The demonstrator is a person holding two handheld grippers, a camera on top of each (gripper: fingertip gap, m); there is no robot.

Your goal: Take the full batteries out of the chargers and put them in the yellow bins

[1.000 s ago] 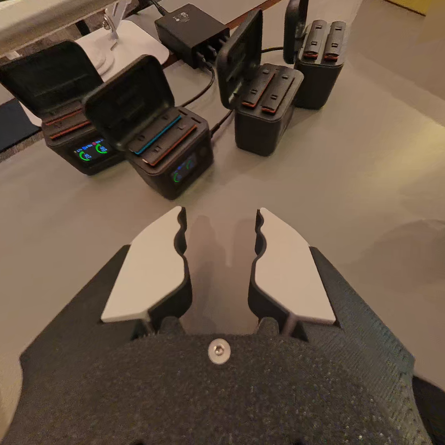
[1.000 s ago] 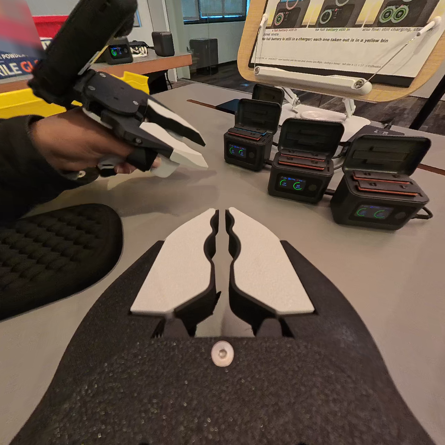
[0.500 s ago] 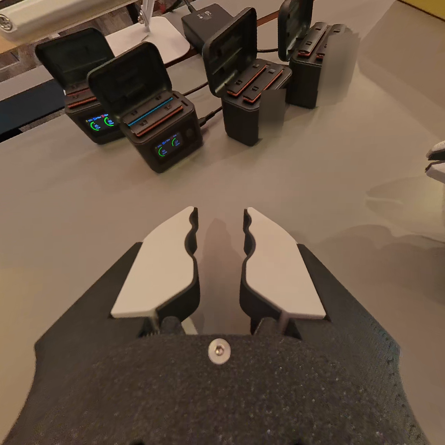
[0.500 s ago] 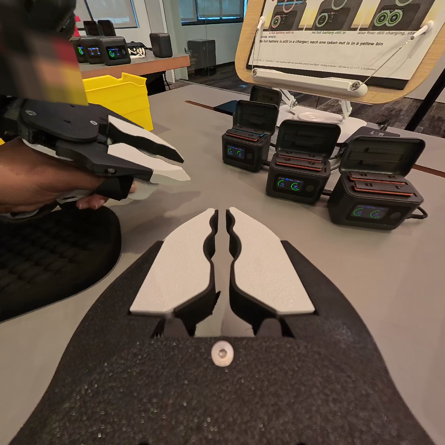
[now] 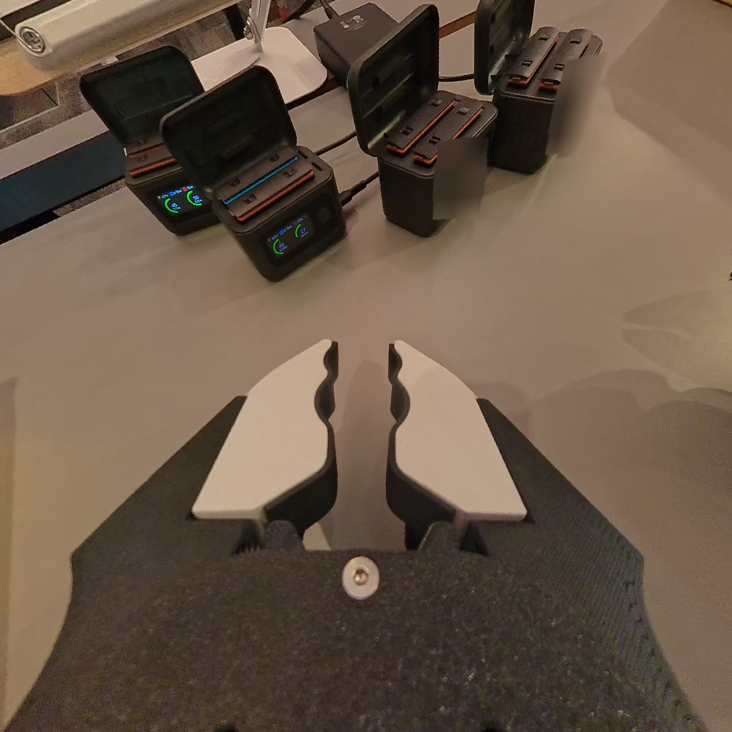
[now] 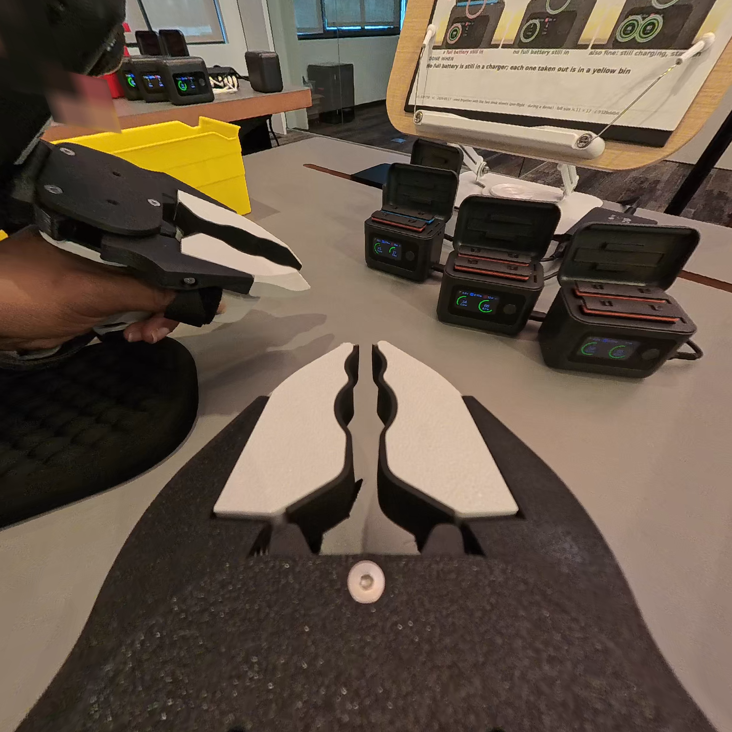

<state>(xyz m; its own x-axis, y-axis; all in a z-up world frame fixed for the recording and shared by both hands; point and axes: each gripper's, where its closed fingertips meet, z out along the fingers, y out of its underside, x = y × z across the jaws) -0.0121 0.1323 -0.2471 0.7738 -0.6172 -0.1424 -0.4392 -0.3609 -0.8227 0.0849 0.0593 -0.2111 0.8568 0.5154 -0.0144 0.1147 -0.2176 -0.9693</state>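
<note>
Several black chargers stand on the grey table with lids open and batteries with orange or blue edges in their slots. In the left wrist view the nearest charger point(image 5: 285, 222) shows a lit screen, with others behind point(image 5: 166, 186) and to the right point(image 5: 420, 170). My left gripper point(image 5: 363, 346) is empty, its jaws a narrow gap apart, well short of the chargers. My right gripper point(image 6: 365, 346) is shut and empty, low over the table. The right wrist view shows three chargers in a row point(image 6: 491, 293), the left gripper point(image 6: 303, 276) in a hand, and a yellow bin point(image 6: 178, 158) behind it.
A black power adapter point(image 5: 352, 35) with cables sits behind the chargers. An instruction board on a white stand point(image 6: 554, 79) rises at the back. A black mesh pad point(image 6: 79, 427) lies at the left. More chargers sit on a far bench point(image 6: 166, 79). The tips of one gripper are about 12 centimeters away from the tips of the other. The left tips stand about 11 centimeters off the nearest charger point(image 5: 285, 222). My right wrist view point(image 6: 390, 240) looks at it from another angle.
My left gripper has drawn back from the chargers and sunk lower, and its jaws have narrowed. The yellow bin has come into view behind it. My right gripper has not moved.
</note>
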